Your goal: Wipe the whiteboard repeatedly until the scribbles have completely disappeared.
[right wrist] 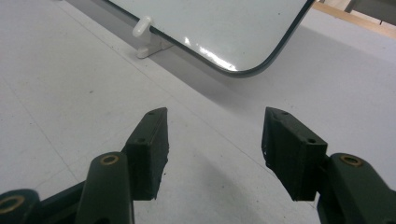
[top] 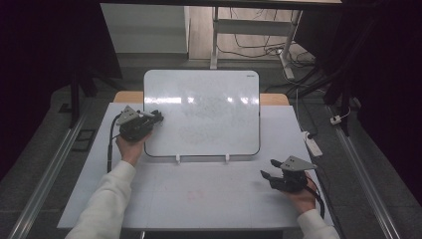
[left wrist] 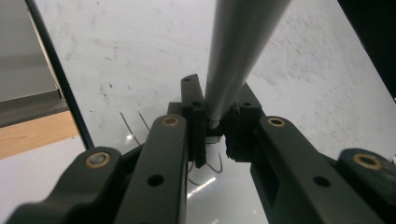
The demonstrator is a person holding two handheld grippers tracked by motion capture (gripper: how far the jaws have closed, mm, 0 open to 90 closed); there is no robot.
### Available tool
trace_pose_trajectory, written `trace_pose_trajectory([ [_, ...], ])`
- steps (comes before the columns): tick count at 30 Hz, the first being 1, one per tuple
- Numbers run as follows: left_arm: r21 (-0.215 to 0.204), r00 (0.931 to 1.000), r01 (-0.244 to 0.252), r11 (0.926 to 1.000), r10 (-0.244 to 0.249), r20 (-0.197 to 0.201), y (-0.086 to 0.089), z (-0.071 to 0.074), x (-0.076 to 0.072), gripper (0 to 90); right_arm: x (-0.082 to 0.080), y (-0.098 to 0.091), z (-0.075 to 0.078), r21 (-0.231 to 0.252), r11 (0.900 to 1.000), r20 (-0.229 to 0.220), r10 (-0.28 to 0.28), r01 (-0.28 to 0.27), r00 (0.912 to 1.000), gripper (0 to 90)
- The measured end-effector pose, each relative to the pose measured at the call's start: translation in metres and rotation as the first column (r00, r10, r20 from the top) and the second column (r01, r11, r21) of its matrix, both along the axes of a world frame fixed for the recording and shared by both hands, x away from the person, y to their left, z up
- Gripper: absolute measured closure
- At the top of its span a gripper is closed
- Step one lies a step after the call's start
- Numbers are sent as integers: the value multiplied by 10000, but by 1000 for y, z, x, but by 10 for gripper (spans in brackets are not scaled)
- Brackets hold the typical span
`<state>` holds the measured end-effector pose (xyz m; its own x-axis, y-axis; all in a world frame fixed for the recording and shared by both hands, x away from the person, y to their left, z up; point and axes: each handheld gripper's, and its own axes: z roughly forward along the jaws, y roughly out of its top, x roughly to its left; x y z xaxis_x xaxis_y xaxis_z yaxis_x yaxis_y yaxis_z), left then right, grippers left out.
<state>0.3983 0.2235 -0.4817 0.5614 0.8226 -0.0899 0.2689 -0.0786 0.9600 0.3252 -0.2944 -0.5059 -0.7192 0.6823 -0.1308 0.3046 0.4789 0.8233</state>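
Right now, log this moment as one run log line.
left gripper: jaws shut on marker, tip at whiteboard | right gripper: jaws open, nothing between them, over table

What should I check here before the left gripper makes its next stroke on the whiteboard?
1. Left gripper shut on the marker: ok.
2. Marker tip on the whiteboard: cannot tell, the jaws hide the tip.
3. Strokes by the tip: ok, thin dark lines show in the left gripper view.
4. Right gripper open, holding nothing, off the board: ok.
5. Board seated in both white clips: ok.
6. Board surface clean: not ok, grey smears.
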Motion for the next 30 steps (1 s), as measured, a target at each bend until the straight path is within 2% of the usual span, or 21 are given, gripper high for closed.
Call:
trace_pose_trajectory([
  [3,448,9997,218,9988,-213,-123,-3,-2,-6,787,0,1,0,-55,10000,7,44,-44,10000,411],
  [7,595,9990,361,9976,-344,-289,0,-6,-11,787,-1,0,1,-6,10000,22,9,-9,10000,411],
  [9,669,9992,328,9972,-311,-251,2,-5,-11,787,-1,0,1,-21,10000,26,4,-4,10000,411],
  [14,274,9997,-263,9993,263,23,14,2,-3,787,-1,0,1,-29,10000,27,-6,6,10000,411],
  [16,32,9994,-337,9994,337,-35,16,3,0,787,-1,0,1,-26,10000,30,-9,9,10000,411],
  [17,50,9994,-334,9994,335,-58,15,3,0,787,-1,0,1,-23,10000,25,-6,6,10000,411],
  [20,331,9996,169,9993,-162,-213,4,0,-4,787,0,0,0,-36,10000,19,18,-18,10000,411],
  [24,1013,9972,725,9922,-701,-266,-13,-5,-11,787,0,1,0,-51,10000,28,30,-29,10000,411],
  [26,1170,9982,591,9914,-578,-145,-11,-3,-9,787,0,0,1,-42,10000,30,17,-17,10000,411],
  [30,725,10000,-64,9973,65,-22,8,7,1,787,-1,0,1,-23,10000,57,7,-7,10000,411],
])
